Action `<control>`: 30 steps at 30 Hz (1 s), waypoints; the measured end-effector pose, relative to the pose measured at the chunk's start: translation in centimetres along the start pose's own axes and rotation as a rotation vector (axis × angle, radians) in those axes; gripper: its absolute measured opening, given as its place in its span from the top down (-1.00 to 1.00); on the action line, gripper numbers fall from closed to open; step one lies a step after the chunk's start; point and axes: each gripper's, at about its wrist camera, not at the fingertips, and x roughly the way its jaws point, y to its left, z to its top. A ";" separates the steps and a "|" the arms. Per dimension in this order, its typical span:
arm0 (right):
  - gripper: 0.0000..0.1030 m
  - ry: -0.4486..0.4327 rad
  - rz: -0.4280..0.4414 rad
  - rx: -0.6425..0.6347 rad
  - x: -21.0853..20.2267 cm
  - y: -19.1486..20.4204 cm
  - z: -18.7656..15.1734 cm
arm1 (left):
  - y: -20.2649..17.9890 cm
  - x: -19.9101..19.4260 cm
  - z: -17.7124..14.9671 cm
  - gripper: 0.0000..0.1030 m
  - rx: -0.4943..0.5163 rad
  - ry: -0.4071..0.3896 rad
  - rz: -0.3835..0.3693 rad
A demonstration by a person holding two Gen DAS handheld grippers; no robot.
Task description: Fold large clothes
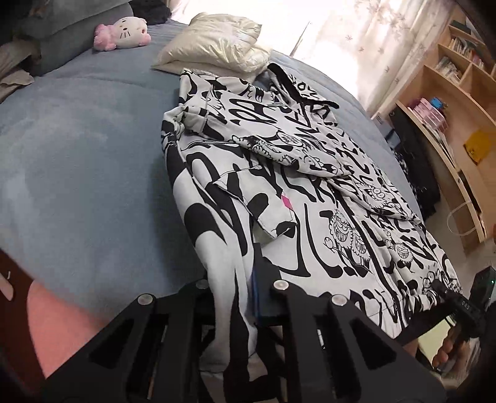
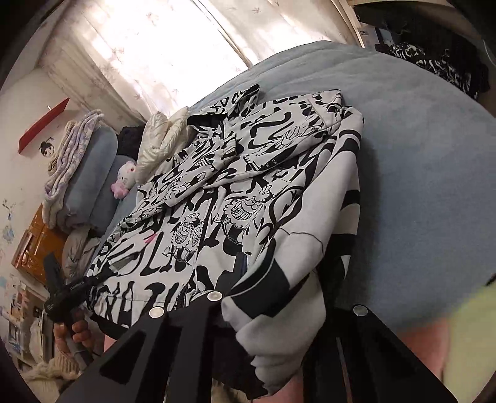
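Observation:
A large black-and-white graffiti-print garment (image 1: pixel 294 173) lies spread on a blue bed (image 1: pixel 77 155), its sleeves folded in over the body. My left gripper (image 1: pixel 238 285) is shut on the near hem at the garment's left side, and the cloth bunches up between its fingers. My right gripper (image 2: pixel 285 302) is shut on the hem at the other side of the garment (image 2: pixel 248 192), with a thick fold of cloth hanging between its black fingers. Each view also shows the other gripper at the hem: the right gripper (image 1: pixel 440 288) and the left gripper (image 2: pixel 99 279).
A cream puffy jacket (image 1: pixel 214 43) and a pink-and-white plush toy (image 1: pixel 124 29) lie at the far end of the bed. A wooden bookshelf (image 1: pixel 449 93) stands to the right. Bright curtains (image 2: pixel 148 46) hang behind. A hand (image 2: pixel 71 331) holds the left gripper's handle.

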 end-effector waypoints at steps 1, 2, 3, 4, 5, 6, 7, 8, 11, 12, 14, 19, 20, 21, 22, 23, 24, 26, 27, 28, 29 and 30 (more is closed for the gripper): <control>0.75 0.012 -0.004 -0.009 -0.5 0.2 -0.2 | 0.2 -0.5 -0.2 0.87 -0.004 0.005 -0.008; 0.75 0.020 -0.008 -0.015 -0.7 0.3 -0.3 | 0.3 -0.9 -0.3 0.87 -0.009 0.011 -0.020; 0.75 0.030 -0.015 -0.022 -1.0 0.6 -0.4 | 0.4 -1.2 -0.5 0.87 -0.012 0.013 -0.026; 0.75 0.038 -0.018 -0.027 -1.0 0.9 -0.4 | 0.5 -1.7 -0.7 0.87 -0.011 0.016 -0.032; 0.75 0.049 -0.022 -0.035 -1.2 1.1 -0.4 | 0.5 -2.1 -0.8 0.87 -0.006 0.016 -0.037; 0.75 0.053 -0.026 -0.040 -1.4 1.2 -0.4 | 0.5 -2.4 -0.9 0.87 -0.004 0.015 -0.040; 0.75 0.054 -0.026 -0.041 -1.6 1.3 -0.3 | 0.5 -2.5 -0.9 0.87 -0.005 0.015 -0.046; 0.75 0.051 -0.025 -0.038 -1.6 1.3 -0.1 | 0.6 -2.7 -0.8 0.87 -0.010 0.011 -0.059; 0.75 0.026 0.005 -0.004 -1.0 1.2 1.8 | 0.9 -2.3 0.4 0.87 -0.040 0.007 -0.091; 0.75 0.018 0.011 0.002 -1.0 1.2 2.1 | 0.8 -2.1 0.8 0.87 -0.050 0.003 -0.103; 0.75 -0.002 0.020 0.003 -1.1 1.3 2.7 | 0.8 -2.0 1.6 0.87 -0.062 -0.005 -0.124; 0.75 -0.052 0.052 0.009 -1.8 1.6 3.6 | 0.0 -1.7 3.0 0.87 -0.082 -0.037 -0.172; 0.75 -0.062 0.057 0.010 -1.8 1.8 4.1 | -0.2 -1.6 3.8 0.87 -0.088 -0.047 -0.185; 0.75 -0.075 0.064 0.010 -1.9 1.9 4.7 | -0.3 -1.7 4.1 0.87 -0.092 -0.055 -0.194; 0.75 -0.088 0.069 0.011 -1.9 2.1 5.2 | -0.5 -1.8 4.7 0.87 -0.097 -0.063 -0.202; 0.75 -0.102 0.076 0.014 -2.0 2.3 5.8 | -0.7 -1.7 5.4 0.87 -0.104 -0.071 -0.211; 0.75 -0.117 0.084 0.019 -2.1 2.3 6.6 | -0.8 -1.6 5.9 0.87 -0.110 -0.078 -0.219; 0.75 -0.142 0.097 0.025 -2.0 2.7 8.0 | -1.1 -1.3 7.3 0.87 -0.121 -0.090 -0.230; 0.75 -0.154 0.104 0.028 -2.0 2.9 8.9 | -1.1 -1.2 7.8 0.87 -0.126 -0.094 -0.232; 0.75 -0.163 0.111 0.034 -1.8 3.0 9.7 | -1.2 -1.0 8.5 0.87 -0.134 -0.099 -0.236; 0.75 -0.172 0.118 0.043 -1.7 3.1 10.6 | -1.2 -0.7 9.3 0.87 -0.143 -0.105 -0.239; 0.74 -0.181 0.124 0.053 -1.5 3.2 11.6 | -1.3 -0.5 10.1 0.87 -0.152 -0.111 -0.242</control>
